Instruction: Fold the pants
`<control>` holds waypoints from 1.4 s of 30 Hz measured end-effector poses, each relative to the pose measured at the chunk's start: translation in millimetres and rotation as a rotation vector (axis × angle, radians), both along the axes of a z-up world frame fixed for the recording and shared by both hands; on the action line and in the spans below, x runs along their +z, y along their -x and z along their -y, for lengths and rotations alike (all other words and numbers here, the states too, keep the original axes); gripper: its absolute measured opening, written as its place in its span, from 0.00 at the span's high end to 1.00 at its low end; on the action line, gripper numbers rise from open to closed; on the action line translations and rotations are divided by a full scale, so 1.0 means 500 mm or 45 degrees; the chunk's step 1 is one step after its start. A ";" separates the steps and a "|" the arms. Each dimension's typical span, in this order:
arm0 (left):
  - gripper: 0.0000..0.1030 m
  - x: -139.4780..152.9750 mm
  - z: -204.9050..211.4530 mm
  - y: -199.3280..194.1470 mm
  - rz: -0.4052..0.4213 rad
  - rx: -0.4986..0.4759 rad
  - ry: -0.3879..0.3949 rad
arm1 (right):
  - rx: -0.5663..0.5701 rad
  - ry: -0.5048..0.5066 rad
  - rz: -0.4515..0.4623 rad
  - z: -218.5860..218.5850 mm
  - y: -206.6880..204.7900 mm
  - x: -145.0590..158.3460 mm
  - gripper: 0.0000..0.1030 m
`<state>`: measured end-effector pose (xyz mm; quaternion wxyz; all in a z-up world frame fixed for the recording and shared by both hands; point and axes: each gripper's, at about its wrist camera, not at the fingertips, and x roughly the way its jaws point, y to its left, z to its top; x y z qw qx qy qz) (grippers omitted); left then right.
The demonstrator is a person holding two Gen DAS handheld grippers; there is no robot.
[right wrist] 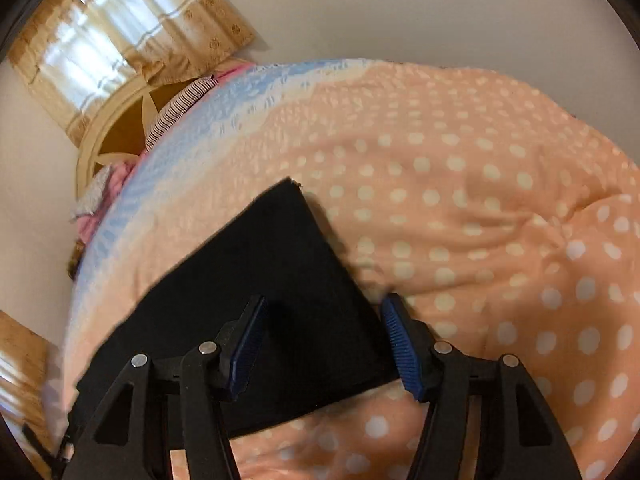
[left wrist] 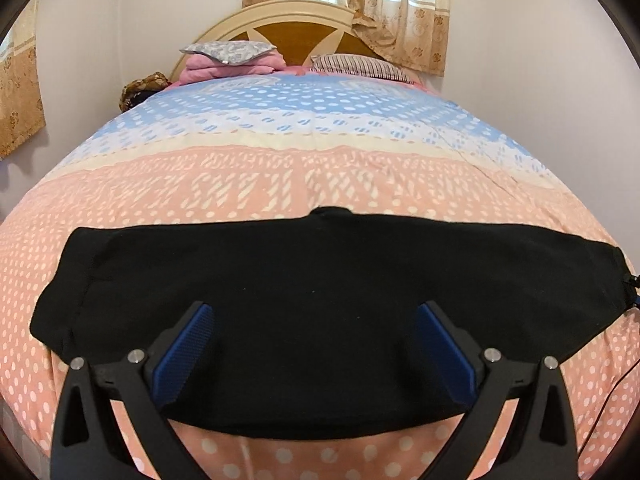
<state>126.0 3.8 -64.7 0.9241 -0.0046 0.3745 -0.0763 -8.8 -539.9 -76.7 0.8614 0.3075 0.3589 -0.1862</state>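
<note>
Two claws hang over black pants (left wrist: pixel 312 300) that lie flat in a long band across the near part of a bed, on a peach polka-dot bedspread (left wrist: pixel 280 184). The left claw (left wrist: pixel 314 320) stands wide open above the middle of the pants, its blue pads apart and nothing pinched between them. The right claw (right wrist: pixel 320 312) is also open, over the right end of the pants (right wrist: pixel 280 280); one pad sits above the cloth, the other just past its edge over the bedspread (right wrist: pixel 480 200). At the far end stand a rounded headboard (left wrist: pixel 288 36), pillows (left wrist: pixel 228 48) and a curtain (left wrist: pixel 404 12).
</note>
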 end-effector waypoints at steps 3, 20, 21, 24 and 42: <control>0.00 -0.011 -0.001 -0.005 -0.023 0.002 0.023 | 0.054 0.094 -0.083 -0.017 -0.019 -0.004 0.44; 0.00 -0.004 -0.070 0.003 0.022 0.023 0.122 | 0.512 0.480 0.131 -0.419 -0.094 0.219 0.88; 0.00 -0.005 -0.075 0.003 0.022 0.022 0.128 | 0.592 0.508 0.115 -0.472 -0.112 0.210 0.88; 0.00 -0.006 -0.091 0.004 0.025 0.028 0.143 | 0.795 0.616 0.074 -0.619 -0.153 0.160 0.88; 0.00 -0.039 -0.134 -0.013 -0.024 0.069 0.161 | 1.174 0.984 0.091 -0.900 -0.126 -0.001 0.40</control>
